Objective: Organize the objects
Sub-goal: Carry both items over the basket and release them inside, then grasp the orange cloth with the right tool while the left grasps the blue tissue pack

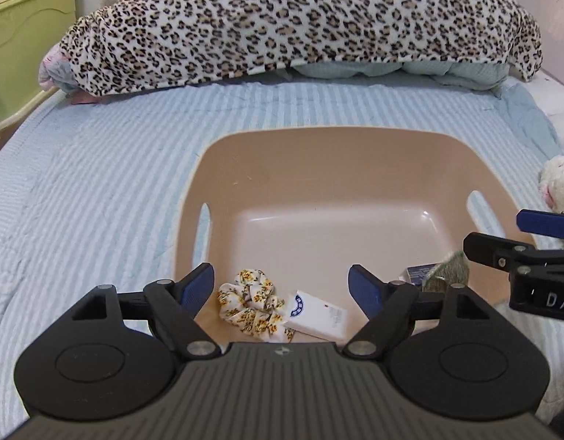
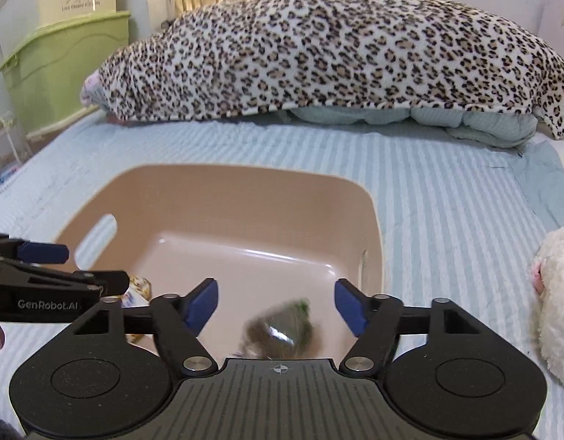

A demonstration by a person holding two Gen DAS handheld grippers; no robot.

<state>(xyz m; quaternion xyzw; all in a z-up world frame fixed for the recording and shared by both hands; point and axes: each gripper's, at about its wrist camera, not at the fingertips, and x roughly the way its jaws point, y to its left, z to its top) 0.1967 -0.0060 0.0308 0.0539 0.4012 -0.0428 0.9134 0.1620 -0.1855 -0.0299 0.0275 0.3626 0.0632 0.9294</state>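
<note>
A beige plastic basket [image 1: 318, 168] sits on the striped bed; it also shows in the right wrist view [image 2: 245, 198]. In it lie a floral scrunchie [image 1: 250, 302], a white card box [image 1: 318, 315], a small dark blue box [image 1: 421, 272] and a blurred green object [image 1: 447, 269], which also shows in the right wrist view [image 2: 282, 330]. My left gripper [image 1: 282, 286] is open and empty above the scrunchie and box. My right gripper [image 2: 276, 302] is open above the green object, which looks blurred as if in motion. Each gripper shows in the other's view, the right [image 1: 502, 234] and the left [image 2: 80, 267].
A leopard-print blanket [image 1: 300, 25] is heaped over pale blue bedding at the far side of the bed. A white plush toy [image 2: 555, 304] lies right of the basket. A green storage bin [image 2: 61, 69] stands beside the bed at the left.
</note>
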